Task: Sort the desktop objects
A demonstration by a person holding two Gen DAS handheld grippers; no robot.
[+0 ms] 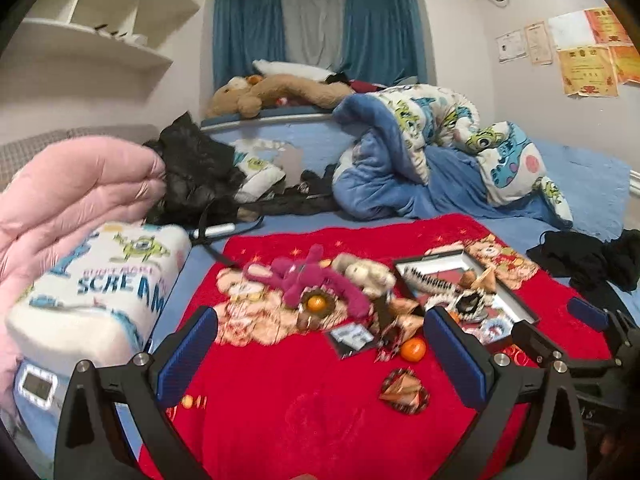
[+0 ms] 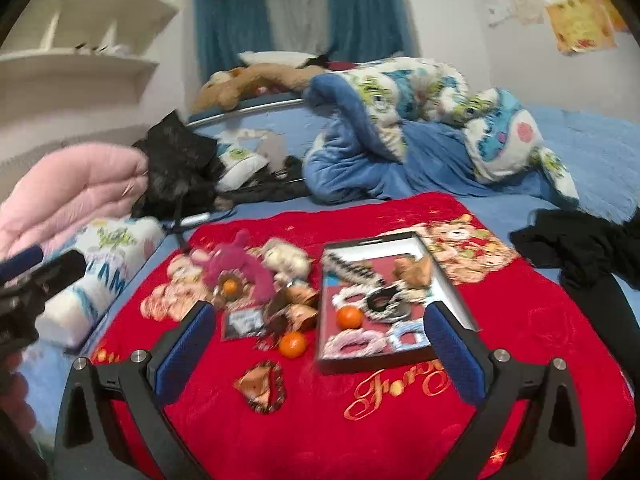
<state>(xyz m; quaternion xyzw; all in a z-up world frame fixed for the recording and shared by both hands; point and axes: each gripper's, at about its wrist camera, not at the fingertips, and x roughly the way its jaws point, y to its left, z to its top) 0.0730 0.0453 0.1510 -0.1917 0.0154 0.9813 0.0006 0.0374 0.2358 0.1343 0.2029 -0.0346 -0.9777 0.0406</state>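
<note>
- Tray (image 2: 404,362): shallow, dark-rimmed, holding hair ties and an orange (image 2: 349,317).
- Second orange (image 2: 293,344) lies beside it on red blanket (image 2: 400,432).
- Left gripper (image 1: 320,354) and right gripper (image 2: 320,354): fingers apart, empty.

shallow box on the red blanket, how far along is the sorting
Partly done. The shallow black-rimmed box already holds hair ties, a black toothed clip and one orange tangerine. Nothing is in hand: the left claw and right claw are both open and empty. Left on the red blanket: another tangerine, the pink plush toy, the folded foil wrapper.
</note>
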